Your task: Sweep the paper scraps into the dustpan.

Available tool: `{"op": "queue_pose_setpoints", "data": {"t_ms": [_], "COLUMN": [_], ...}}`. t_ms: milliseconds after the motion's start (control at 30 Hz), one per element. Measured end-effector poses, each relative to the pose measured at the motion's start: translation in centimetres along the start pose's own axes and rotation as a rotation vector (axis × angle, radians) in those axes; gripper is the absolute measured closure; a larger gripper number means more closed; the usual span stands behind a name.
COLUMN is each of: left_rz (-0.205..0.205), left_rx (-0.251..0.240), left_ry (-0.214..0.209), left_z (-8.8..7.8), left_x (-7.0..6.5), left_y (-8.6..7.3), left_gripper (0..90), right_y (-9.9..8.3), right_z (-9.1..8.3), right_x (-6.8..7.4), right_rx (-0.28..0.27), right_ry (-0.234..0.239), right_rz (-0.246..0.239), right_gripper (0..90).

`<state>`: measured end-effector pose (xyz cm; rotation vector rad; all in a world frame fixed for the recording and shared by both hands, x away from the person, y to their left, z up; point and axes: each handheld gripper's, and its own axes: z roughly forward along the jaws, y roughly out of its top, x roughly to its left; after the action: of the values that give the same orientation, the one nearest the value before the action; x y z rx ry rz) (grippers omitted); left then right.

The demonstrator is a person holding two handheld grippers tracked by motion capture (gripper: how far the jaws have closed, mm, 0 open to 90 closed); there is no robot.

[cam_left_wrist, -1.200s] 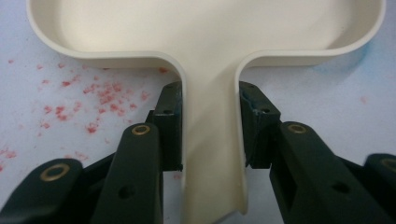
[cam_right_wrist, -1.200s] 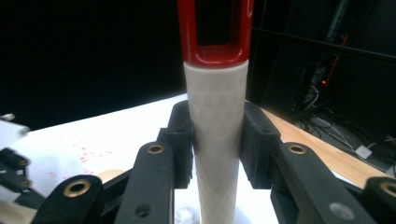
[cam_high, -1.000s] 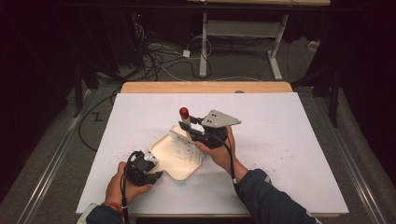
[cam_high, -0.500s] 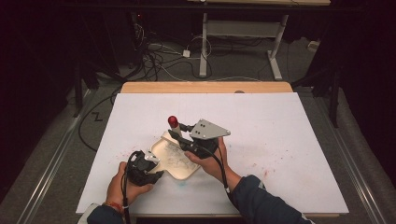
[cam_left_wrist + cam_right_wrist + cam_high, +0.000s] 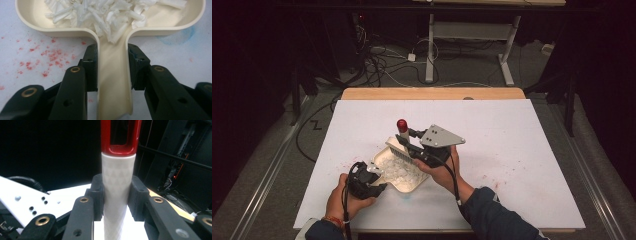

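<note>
**Brush swept back over the dustpan**

Your right gripper [image 5: 408,146] has carried the brush [image 5: 399,145] toward you and to the left since a second ago, so its bristles now sit over the far rim of the dustpan [image 5: 409,184] instead of beyond it. Your left hand [image 5: 343,200] has kept its place near the front left of the table [image 5: 522,150].

From above, you see the cream dustpan lying on the white table, a little left of centre and close to your edge. Its tray holds a heap of white shreds [image 5: 397,170]. Your left gripper [image 5: 374,176] meets it at its near left end. Along that gripper, both black jaws are clamped on the dustpan handle [image 5: 114,82], one pad pressed to each side, and the shreds [image 5: 110,12] pile up at the mouth of the tray just ahead. Red crumbs [image 5: 47,60] speckle the table left of the handle.

Your right gripper is held above the dustpan's far side. Its jaws are closed tight on the brush's white textured grip [image 5: 116,195], which stands upright between them, with the red end [image 5: 119,137] above. From above, that red end [image 5: 402,125] points away from you, and the bristles hang down toward the shreds.
</note>
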<state>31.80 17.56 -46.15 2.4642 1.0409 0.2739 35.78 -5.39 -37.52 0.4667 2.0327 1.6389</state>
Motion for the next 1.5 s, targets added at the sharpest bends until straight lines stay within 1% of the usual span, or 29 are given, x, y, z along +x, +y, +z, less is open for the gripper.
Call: {"op": "queue_pose_setpoints", "data": {"t_ms": [33,67,100,233,333,367,400,433,467,500,567,633,667,733,800,833,933,1000,1033,1100,1167,1233,1300,1367,1500], "left_rz": [0.001,0.001,0.001,-0.001,-0.001,0.001,0.002,0.0,0.0,-0.001,-0.003,-0.007,-0.012,-0.014,-0.015,-0.016,-0.018,-0.016,-0.018,-0.021,-0.022,-0.026,-0.034,-0.037,-0.037], "left_rx": [0.002,0.004,0.004,0.005,0.007,0.009,0.011,0.01,0.012,0.012,0.01,0.01,0.008,0.009,0.012,0.013,0.015,0.019,0.02,0.021,0.022,0.021,0.017,0.016,0.014], "left_ry": [-0.001,0.0,-0.001,-0.002,-0.003,-0.004,-0.003,-0.001,0.0,0.0,-0.001,0.0,-0.002,-0.007,-0.009,-0.009,-0.008,-0.012,-0.015,-0.02,-0.023,-0.029,-0.033,-0.032,-0.032], "left_z": [0.0,0.0,0.0,0.0,0.0,0.0,0.0,0.0,0.0,0.0,0.0,0.0,0.0,0.0,0.0,-0.1,-0.2,-0.2,-0.2,-0.2,-0.1,-0.1,-0.1,-0.1,-0.1], "left_x": [0.0,0.0,0.0,0.1,0.1,0.1,0.1,0.0,0.0,0.0,0.0,0.0,0.0,0.1,0.2,0.3,0.5,0.6,0.7,0.8,0.8,0.9,1.0,1.0,1.0], "left_y": [0.0,0.0,0.0,0.0,0.0,0.0,0.0,0.0,0.0,0.0,0.0,-0.1,-0.1,-0.1,-0.2,-0.2,-0.2,-0.3,-0.3,-0.3,-0.3,-0.3,-0.3,-0.4,-0.4], "left_gripper": [63.6,63.6,63.6,63.6,63.5,63.6,63.6,63.6,63.6,63.6,63.6,63.5,63.6,63.6,63.6,63.5,63.5,63.6,63.5,63.6,63.6,63.6,63.5,63.5,63.5], "right_y": [0.2,0.4,0.4,0.9,0.9,0.9,0.9,0.8,0.7,0.4,0.4,0.1,0.0,-0.4,-0.7,-0.9,-1.3,-1.7,-1.9,-1.8,-1.7,-1.7,-1.6,-1.5,-1.1], "right_z": [-0.2,-0.5,-0.5,-1.4,-2.1,-2.4,-2.5,-2.6,-2.7,-2.7,-2.7,-2.5,-2.4,-2.1,-1.6,-1.4,-0.3,0.4,0.6,0.9,1.2,1.5,1.8,2.0,1.8], "right_x": [-0.3,-0.8,-0.8,-2.1,-2.7,-2.9,-3.0,-3.1,-3.2,-3.2,-3.0,-2.7,-2.6,-3.0,-3.5,-3.8,-4.3,-4.6,-4.7,-4.8,-4.5,-4.1,-3.5,-3.1,-1.7], "right_rx": [-0.006,-0.011,-0.011,-0.021,-0.026,-0.027,-0.028,-0.029,-0.027,-0.021,-0.019,-0.006,-0.003,0.001,0.005,0.008,0.032,0.053,0.049,0.057,0.058,0.062,0.06,0.051,0.043], "right_ry": [-0.006,-0.023,-0.023,-0.05,-0.067,-0.067,-0.063,-0.057,-0.043,-0.017,-0.009,-0.001,-0.006,-0.02,-0.046,-0.064,-0.118,-0.127,-0.139,-0.148,-0.128,-0.088,-0.069,-0.022,0.047], "right_rz": [0.0,0.008,0.008,0.014,0.025,0.023,0.031,0.051,0.065,0.084,0.087,0.064,0.06,0.053,0.063,0.057,0.016,0.002,-0.004,-0.013,-0.016,0.011,0.006,0.027,0.033], "right_gripper": [70.0,70.0,70.0,70.0,70.0,70.0,70.0,70.0,70.0,70.0,70.0,70.0,70.0,70.0,70.0,70.0,69.9,70.0,70.0,70.0,70.0,69.9,69.9,69.9,69.9]}}
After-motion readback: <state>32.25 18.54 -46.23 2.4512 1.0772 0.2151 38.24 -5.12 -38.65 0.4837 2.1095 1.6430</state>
